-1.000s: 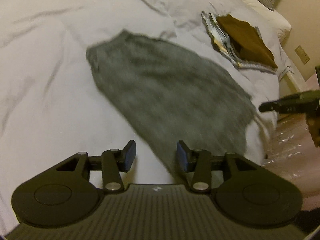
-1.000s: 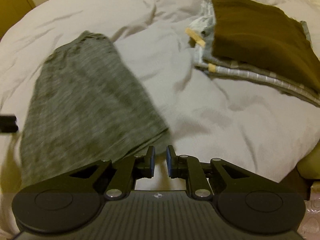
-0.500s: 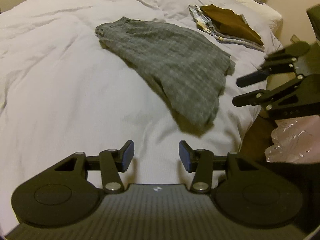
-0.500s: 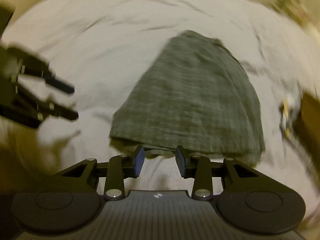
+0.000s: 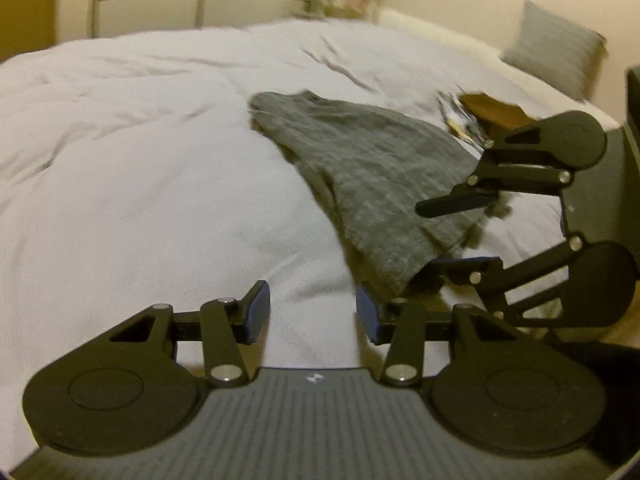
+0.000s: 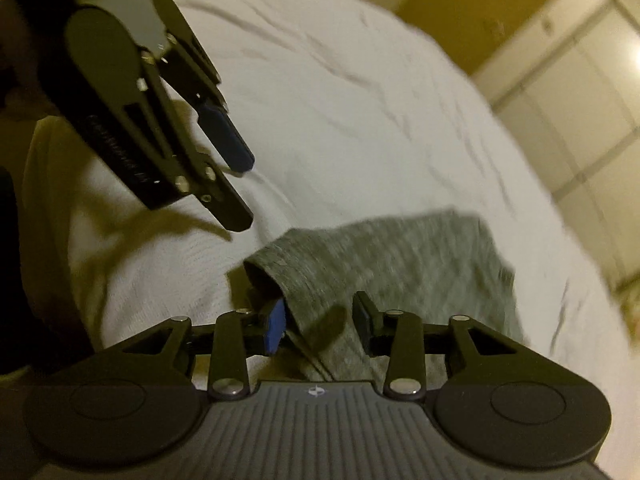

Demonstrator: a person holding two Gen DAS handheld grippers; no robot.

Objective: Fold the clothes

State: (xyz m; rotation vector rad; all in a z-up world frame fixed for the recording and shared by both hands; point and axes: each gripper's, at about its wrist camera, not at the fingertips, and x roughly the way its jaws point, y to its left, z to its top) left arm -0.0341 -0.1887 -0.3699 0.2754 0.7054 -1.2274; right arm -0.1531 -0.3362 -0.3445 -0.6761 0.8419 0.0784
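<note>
A grey knit garment lies spread on the white bed, its near corner hanging toward the bed's edge. My left gripper is open and empty over bare duvet, just left of that corner. My right gripper comes in from the right, open, with one finger above the corner and the other under the cloth's edge. In the right wrist view the grey garment has its hem between the spread fingers of my right gripper. The left gripper hovers open at upper left there.
The white duvet covers the whole bed. A folded stack with a brown top piece sits at the far right, and a grey pillow lies behind it. Cupboard doors stand beyond the bed.
My right gripper has opened wider and swung round to the garment's near corner, now straddling its edge. The left gripper stayed open and dropped lower toward the bed.
</note>
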